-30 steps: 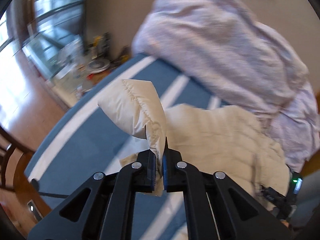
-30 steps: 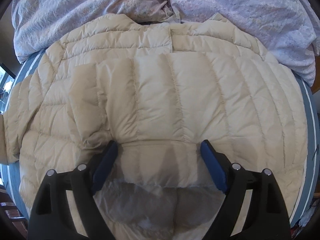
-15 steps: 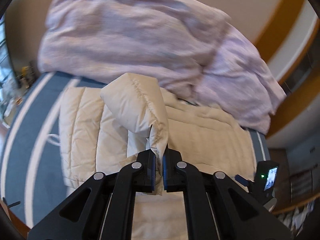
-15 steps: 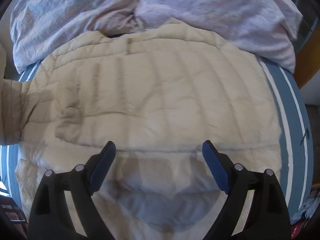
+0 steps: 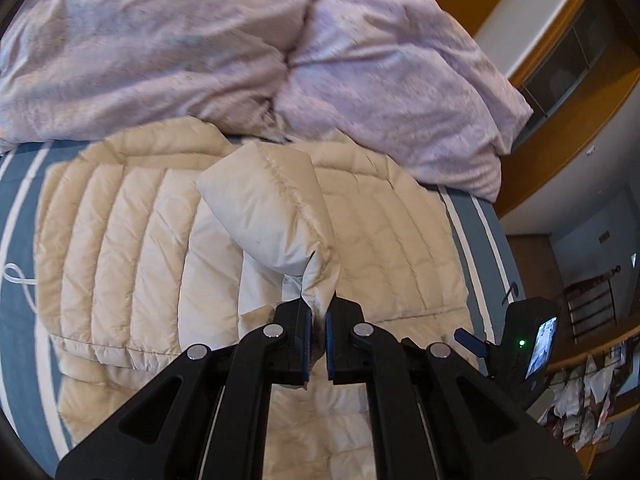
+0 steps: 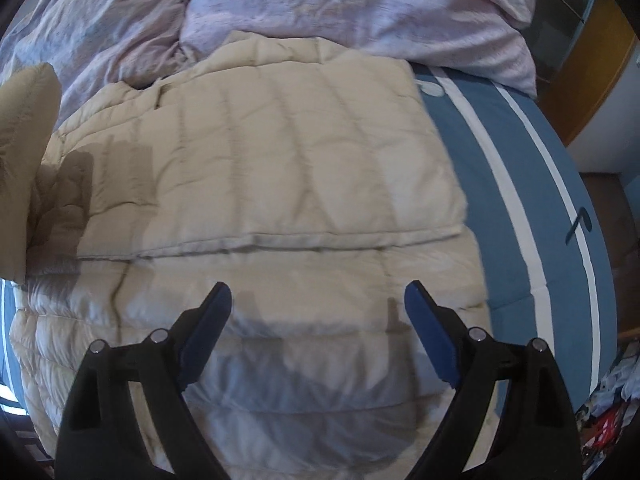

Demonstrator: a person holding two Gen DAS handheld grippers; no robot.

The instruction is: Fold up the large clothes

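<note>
While the sleeve is lifted: the cream down jacket (image 6: 280, 168) lies flat on the blue striped bedspread (image 6: 520, 208), its far edge touching the lilac duvet (image 5: 200, 48) heaped at the head of the bed.

Left gripper (image 5: 316, 328): closed tight on the cuff of the sleeve (image 5: 268, 208) — the cloth is pinched between the 2 blue pads, and the sleeve stands up from them in a puffy arch above the jacket body.

Right gripper (image 6: 318, 304): jaws wide apart, nothing between them; it hangs over the near part of the jacket and casts a shadow there. Whether it touches the cloth I cannot tell.

Jacket state: in the right wrist view 1 panel already lies doubled over the body, with a straight hem running across the middle. The held sleeve shows at the left edge of this view (image 6: 24, 140).

Step in hand: I judge this is the folding of the sleeve inward across the body, so the jacket becomes a narrow rectangle.

Next move calls for: bringing the cuff down flat onto the body, then letting it go without dragging it back. The filling is springy and slippery, so the sleeve may rise again — the free right gripper could press it down.

Other things: the right-hand tool with its small lit screen (image 5: 536, 344) shows at the side of the left view.
</note>
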